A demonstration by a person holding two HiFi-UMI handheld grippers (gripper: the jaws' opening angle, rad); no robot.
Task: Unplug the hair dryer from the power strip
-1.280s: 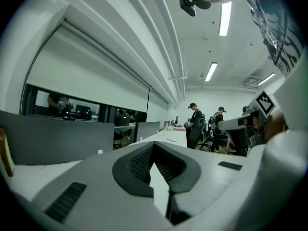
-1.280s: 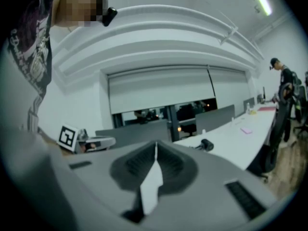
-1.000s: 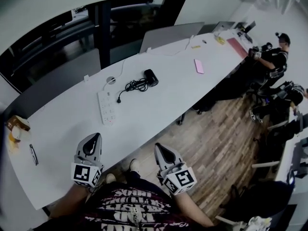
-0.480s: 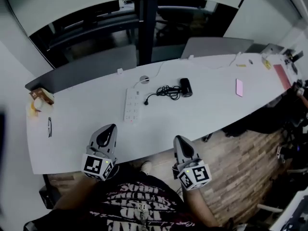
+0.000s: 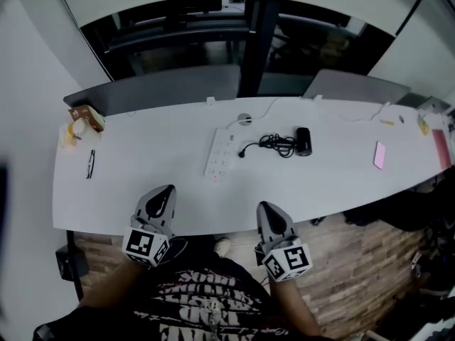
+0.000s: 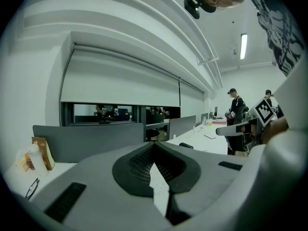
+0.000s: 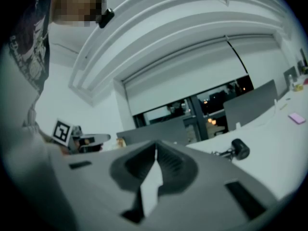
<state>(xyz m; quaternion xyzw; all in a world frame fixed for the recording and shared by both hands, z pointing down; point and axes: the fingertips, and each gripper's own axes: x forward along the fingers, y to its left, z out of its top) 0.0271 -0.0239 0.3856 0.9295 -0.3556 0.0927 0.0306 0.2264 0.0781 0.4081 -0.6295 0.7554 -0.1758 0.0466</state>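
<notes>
A white power strip [image 5: 220, 153] lies in the middle of the long white table [image 5: 142, 197]. Just right of it a black hair dryer [image 5: 303, 141] rests on its side, also seen in the right gripper view [image 7: 239, 149]. Its coiled black cord [image 5: 276, 145] ends in a plug [image 5: 242, 152] that lies beside the strip's right edge. My left gripper [image 5: 162, 194] [image 6: 154, 146] and right gripper [image 5: 269, 212] [image 7: 156, 150] hover at the table's near edge, well short of the strip. Both are shut and hold nothing.
A pink phone [image 5: 379, 155] lies at the right, glasses [image 5: 90, 164] and a snack bag with a bottle [image 5: 82, 121] at the left. A white lead runs from the strip to a grommet [image 5: 245, 119]. Grey partitions [image 5: 163, 89] line the far edge. People stand far right [image 6: 236, 105].
The head view has swung round, so the table now lies level across the picture and the strip and dryer sit nearer its centre. Both grippers stay shut at the near edge.
</notes>
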